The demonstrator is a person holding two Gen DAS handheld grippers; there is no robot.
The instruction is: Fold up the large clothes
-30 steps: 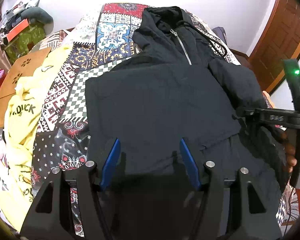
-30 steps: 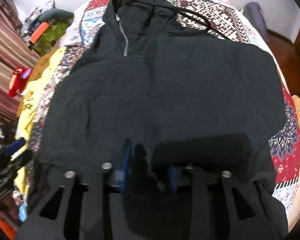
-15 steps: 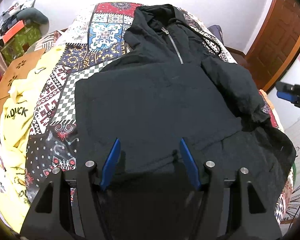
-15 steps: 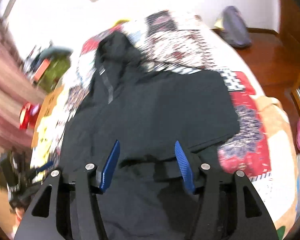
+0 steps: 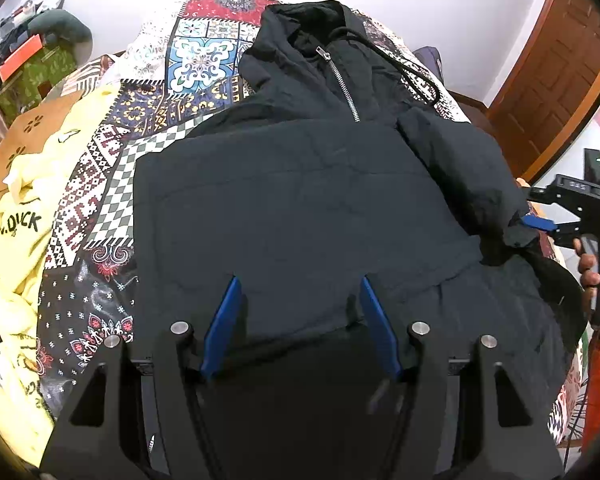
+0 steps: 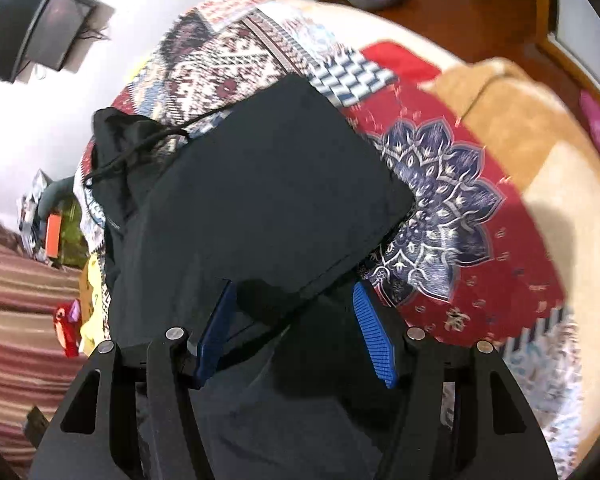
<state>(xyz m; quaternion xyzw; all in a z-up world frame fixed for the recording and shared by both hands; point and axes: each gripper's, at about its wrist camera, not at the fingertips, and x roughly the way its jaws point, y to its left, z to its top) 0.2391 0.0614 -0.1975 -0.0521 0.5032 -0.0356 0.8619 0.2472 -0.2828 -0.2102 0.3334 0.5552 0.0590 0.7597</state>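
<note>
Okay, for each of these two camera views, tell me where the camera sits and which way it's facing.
Left wrist: on the left gripper, looking along the black hoodie toward its hood; the right gripper and hand show at the right edge.
Right wrist: on the right gripper, tilted, facing across the hoodie's folded panel and the patterned bedspread.
Shared: the hoodie and the bedspread.

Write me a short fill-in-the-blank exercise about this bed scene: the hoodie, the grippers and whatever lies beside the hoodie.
1. The black hoodie lies spread on a patchwork ____.
2. The left gripper has its blue pads standing ____ over the hoodie's lower part.
3. The garment bunched to the left of the hoodie is ____ in colour.
4. A silver ____ runs down from the hoodie's collar.

Missing words: bedspread; open; yellow; zipper
</note>
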